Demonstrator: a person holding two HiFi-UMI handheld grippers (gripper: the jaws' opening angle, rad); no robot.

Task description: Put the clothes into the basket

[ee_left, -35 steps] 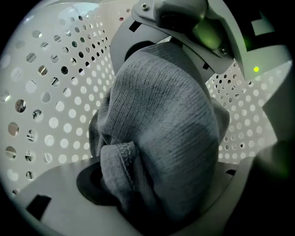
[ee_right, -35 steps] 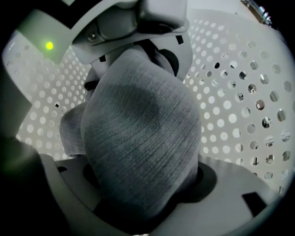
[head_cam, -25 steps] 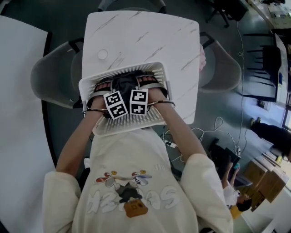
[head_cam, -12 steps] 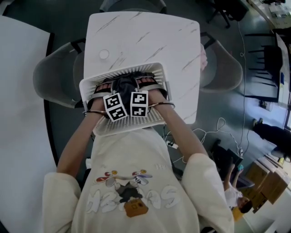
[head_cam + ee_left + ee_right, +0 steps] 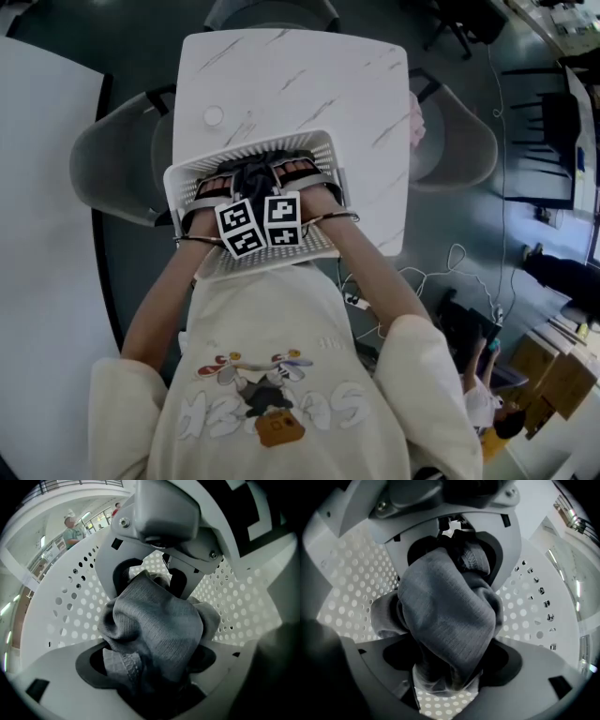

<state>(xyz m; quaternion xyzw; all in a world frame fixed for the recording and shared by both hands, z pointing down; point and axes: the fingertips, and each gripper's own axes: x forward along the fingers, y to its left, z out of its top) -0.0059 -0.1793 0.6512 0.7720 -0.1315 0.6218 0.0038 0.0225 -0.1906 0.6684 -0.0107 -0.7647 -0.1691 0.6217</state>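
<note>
Item: white perforated basket (image 5: 176, 180), 6 o'clock edge of the marble table (image 5: 309, 75), containing one grey garment (image 5: 159, 616).
I read left gripper (image 5: 150, 667) and right gripper (image 5: 450, 665) both clenched on that garment, inside the basket.

In the head view, the marker cubes and the person's hands cover the jaws of both tongs. Most of the dark grey knit garment (image 5: 255, 174) lies hidden beneath them in the white perforated plastic basket (image 5: 244, 152). Bunched cloth masks the inner jaw faces of the left tongs (image 5: 150, 665) and the right tongs (image 5: 450, 660). The basket hides the near edge of the white marbled bench (image 5: 291, 75). A small round object (image 5: 214, 115) there is too small to identify.
</note>
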